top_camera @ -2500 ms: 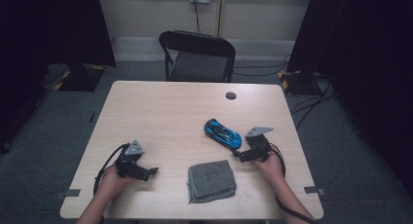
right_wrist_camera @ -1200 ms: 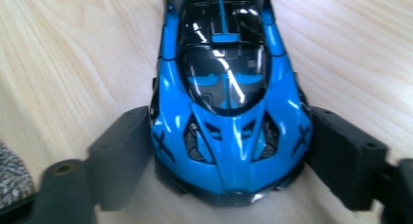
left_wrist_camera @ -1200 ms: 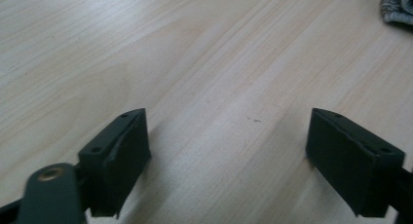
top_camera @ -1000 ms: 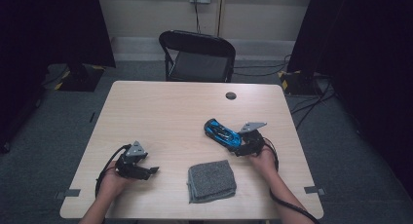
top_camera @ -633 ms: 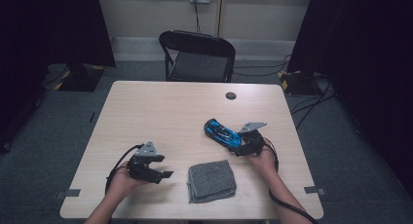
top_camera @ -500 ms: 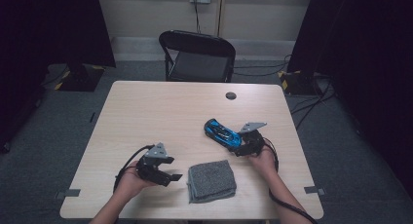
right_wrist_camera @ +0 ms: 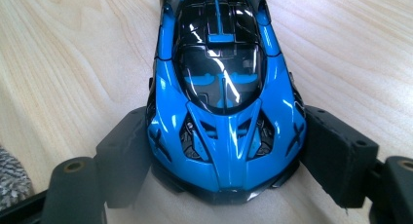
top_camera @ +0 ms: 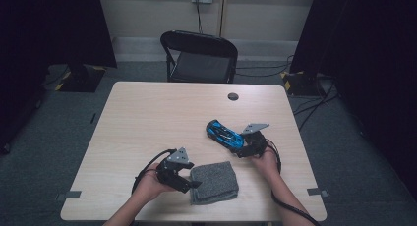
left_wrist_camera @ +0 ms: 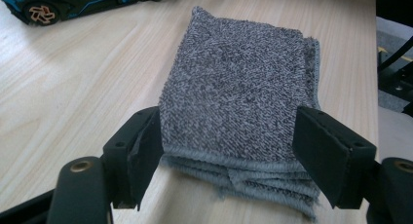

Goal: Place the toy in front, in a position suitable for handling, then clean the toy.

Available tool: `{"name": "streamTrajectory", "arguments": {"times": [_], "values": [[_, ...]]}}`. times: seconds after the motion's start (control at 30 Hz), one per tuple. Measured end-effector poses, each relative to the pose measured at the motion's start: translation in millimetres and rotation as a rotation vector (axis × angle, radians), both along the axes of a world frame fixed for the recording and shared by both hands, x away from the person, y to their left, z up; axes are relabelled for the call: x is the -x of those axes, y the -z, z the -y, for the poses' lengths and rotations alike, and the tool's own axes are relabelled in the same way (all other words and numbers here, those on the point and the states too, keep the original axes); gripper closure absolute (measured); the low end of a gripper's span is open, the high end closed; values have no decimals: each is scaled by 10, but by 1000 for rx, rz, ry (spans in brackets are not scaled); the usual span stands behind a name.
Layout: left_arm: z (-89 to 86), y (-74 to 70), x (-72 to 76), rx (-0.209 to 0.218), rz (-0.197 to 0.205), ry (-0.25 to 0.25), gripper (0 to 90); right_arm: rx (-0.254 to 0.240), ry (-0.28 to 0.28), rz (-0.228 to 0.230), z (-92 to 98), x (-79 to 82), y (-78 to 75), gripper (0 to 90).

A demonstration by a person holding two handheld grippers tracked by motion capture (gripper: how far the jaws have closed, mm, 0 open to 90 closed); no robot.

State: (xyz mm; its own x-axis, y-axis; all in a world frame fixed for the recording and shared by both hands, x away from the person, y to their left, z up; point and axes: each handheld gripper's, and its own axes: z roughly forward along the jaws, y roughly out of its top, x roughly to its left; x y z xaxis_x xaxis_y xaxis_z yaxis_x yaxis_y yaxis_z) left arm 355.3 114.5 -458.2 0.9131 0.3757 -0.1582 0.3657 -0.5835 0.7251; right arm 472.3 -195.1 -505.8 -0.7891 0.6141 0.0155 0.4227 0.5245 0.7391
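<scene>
Both grippers are clamping: right gripper (right_wrist_camera: 224, 185) pinning the car (right_wrist_camera: 221, 87) lower right, left gripper (left_wrist_camera: 229, 156) squeezing the cloth (left_wrist_camera: 238, 87) for wiping, likely.

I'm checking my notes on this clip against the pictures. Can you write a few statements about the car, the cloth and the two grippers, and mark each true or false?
1. The right gripper has its jaws around one end of the blue toy car. True.
2. The grey folded cloth hangs in the air. False: it lies flat on the table.
3. The left gripper straddles the near edge of the cloth. True.
4. The car lies on top of the cloth. False: it stands on the table beside it.
5. A black chair stands behind the table. True.
</scene>
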Motion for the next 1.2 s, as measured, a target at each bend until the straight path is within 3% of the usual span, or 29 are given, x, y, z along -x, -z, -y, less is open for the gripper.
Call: {"name": "streamTrajectory", "arguments": {"times": [0.27,0.57,1.07,1.2], "values": [[93,-11,12,10,14,0,248,-1,1,-2,1,0,-1,240],[199,-55,46,26,20,34,249,-1,0,-3,2,-1,-1,239],[339,53,113,-7,24,68,303,-1,-4,-2,2,-6,-1,239],[386,95,132,-59,44,81,312,-1,-4,-2,2,-5,-1,239]]}}
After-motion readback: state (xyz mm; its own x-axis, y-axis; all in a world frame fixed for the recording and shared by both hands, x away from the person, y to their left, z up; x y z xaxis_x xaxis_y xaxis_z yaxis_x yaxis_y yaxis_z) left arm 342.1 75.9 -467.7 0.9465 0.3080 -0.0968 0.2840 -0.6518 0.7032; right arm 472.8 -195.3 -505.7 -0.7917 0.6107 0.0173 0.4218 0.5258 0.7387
